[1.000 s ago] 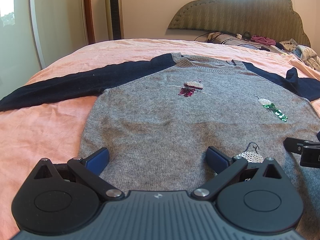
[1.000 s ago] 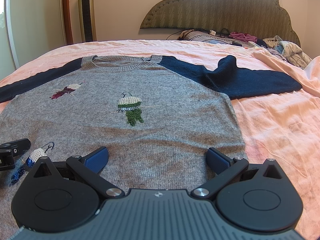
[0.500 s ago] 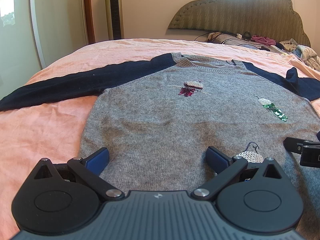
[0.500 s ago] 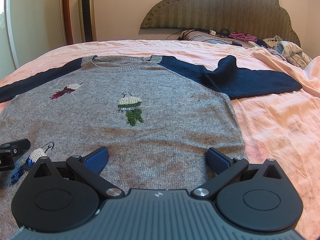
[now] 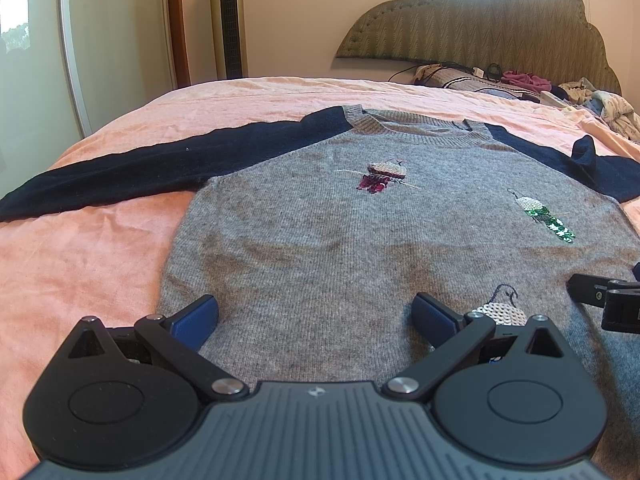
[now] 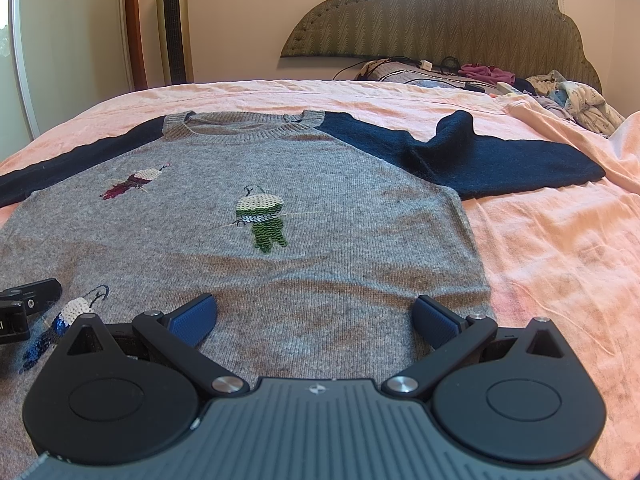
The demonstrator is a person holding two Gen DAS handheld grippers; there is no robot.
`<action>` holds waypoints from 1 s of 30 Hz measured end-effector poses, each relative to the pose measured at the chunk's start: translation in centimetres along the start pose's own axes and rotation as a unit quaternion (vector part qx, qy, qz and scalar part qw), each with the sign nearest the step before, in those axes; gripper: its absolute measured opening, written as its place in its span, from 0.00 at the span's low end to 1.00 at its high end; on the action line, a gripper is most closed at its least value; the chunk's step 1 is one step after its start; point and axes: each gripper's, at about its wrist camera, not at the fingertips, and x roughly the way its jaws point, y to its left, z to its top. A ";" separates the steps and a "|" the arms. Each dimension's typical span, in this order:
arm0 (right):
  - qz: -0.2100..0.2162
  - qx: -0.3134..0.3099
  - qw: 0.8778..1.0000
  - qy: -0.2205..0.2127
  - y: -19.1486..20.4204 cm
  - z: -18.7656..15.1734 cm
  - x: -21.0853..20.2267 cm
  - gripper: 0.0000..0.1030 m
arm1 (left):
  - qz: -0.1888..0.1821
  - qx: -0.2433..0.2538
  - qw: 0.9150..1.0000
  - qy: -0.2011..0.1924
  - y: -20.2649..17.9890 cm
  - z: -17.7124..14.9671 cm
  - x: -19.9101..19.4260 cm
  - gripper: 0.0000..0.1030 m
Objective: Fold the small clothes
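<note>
I hold my left gripper [image 5: 315,312] and right gripper [image 6: 315,314] spread wide over the flat sweater's [image 6: 320,248] hem, ready to lift it.

**Both grippers spread wide, side by side**

The left gripper [image 5: 315,312] has its blue-padded fingers [image 5: 196,316] spread far apart, nothing between them. The right gripper [image 6: 314,314] is in the same pose, its pads [image 6: 434,322] wide apart and bare. Each gripper's black finger edge shows at the other's side, level and near.
</note>
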 end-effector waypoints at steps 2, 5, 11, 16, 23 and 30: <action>0.028 -0.031 0.999 0.011 -0.7 0.8 -0.3 1.00 | 0.000 0.000 1.000 0.000 0.0 0.0 0.0 1.00; 0.026 -0.012 0.998 -0.047 -4.4 2.5 -2.3 1.00 | -0.002 -0.001 1.000 0.000 0.1 0.0 0.1 1.00; 0.047 0.173 0.976 -0.123 -21.5 7.4 -2.4 1.00 | -0.002 -0.002 1.000 0.000 0.2 0.0 0.1 1.00; 0.073 0.448 0.883 -0.117 -37.2 6.9 2.9 1.00 | -0.002 -0.001 1.000 0.000 0.2 0.0 0.1 1.00; 0.078 0.527 0.838 -0.117 -42.8 5.7 9.3 1.00 | -0.002 -0.001 1.000 0.000 0.2 0.0 0.1 1.00; 0.067 0.478 0.871 -0.095 -42.8 8.2 13.0 0.76 | -0.002 -0.002 1.000 0.000 0.2 0.0 0.1 1.00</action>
